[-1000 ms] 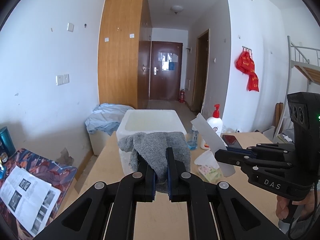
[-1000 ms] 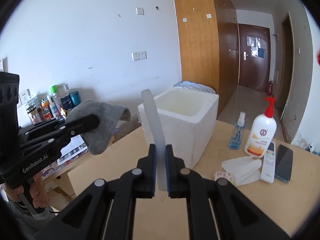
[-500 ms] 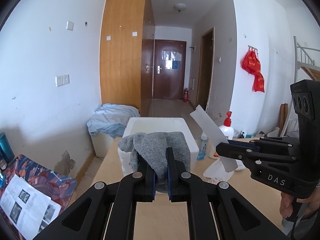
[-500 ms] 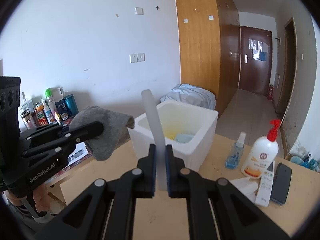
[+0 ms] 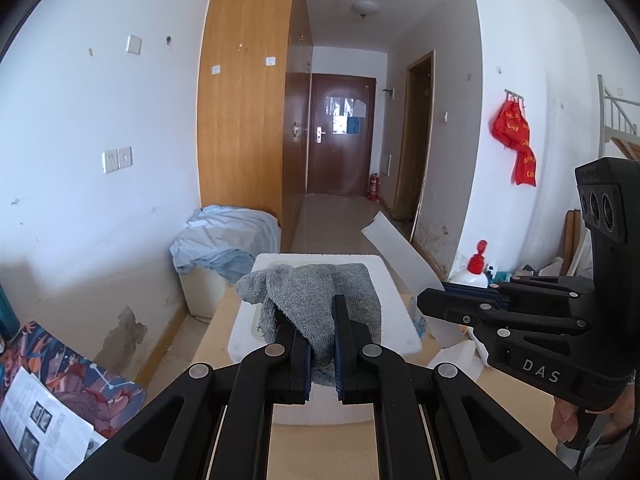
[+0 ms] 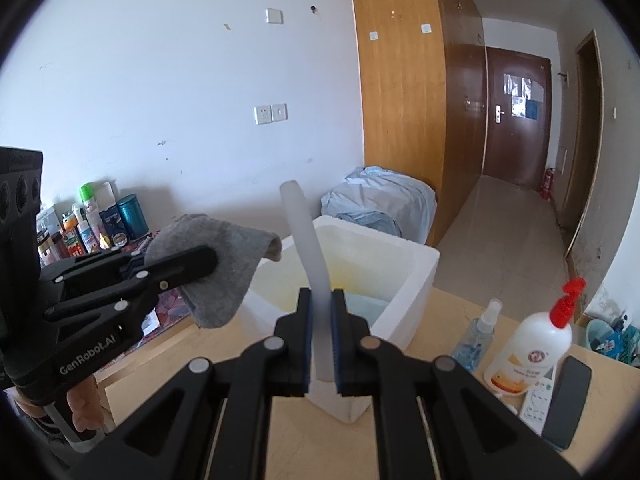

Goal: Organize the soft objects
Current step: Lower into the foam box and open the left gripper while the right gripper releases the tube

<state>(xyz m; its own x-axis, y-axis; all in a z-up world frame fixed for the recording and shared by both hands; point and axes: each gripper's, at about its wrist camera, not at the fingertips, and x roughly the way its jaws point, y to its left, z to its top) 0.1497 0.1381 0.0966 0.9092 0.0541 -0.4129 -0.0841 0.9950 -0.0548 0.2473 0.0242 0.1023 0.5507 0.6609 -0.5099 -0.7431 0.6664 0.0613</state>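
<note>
Grey knitted cloth [image 5: 320,300] hangs pinched between the pressed-together jaws of your left gripper [image 5: 322,350], draped over the fingertips and held in the air above the near rim of the open white foam box [image 5: 245,332]. In the right wrist view, the same cloth [image 6: 218,268] hangs from the left gripper [image 6: 200,258] to the left of the box [image 6: 416,280], beside its left wall. Your right gripper [image 6: 320,336] is closed on a thin white translucent flexible sheet [image 6: 306,248], which stands up from between the jaws and curves slightly left at its top; in the left wrist view this sheet [image 5: 400,252] slants up and left from the right gripper [image 5: 430,302] beside the right side of the box. The box sits at the far end of a light wooden table [image 6: 304,432]; something pale blue lies inside it, too indistinct to identify. To the right of the box on the table stand a small clear blue spray bottle [image 6: 478,338] and a white pump bottle with a red nozzle [image 6: 532,350], with a white remote control [image 6: 538,398] and a dark phone [image 6: 566,402] just beside the pump bottle.
</note>
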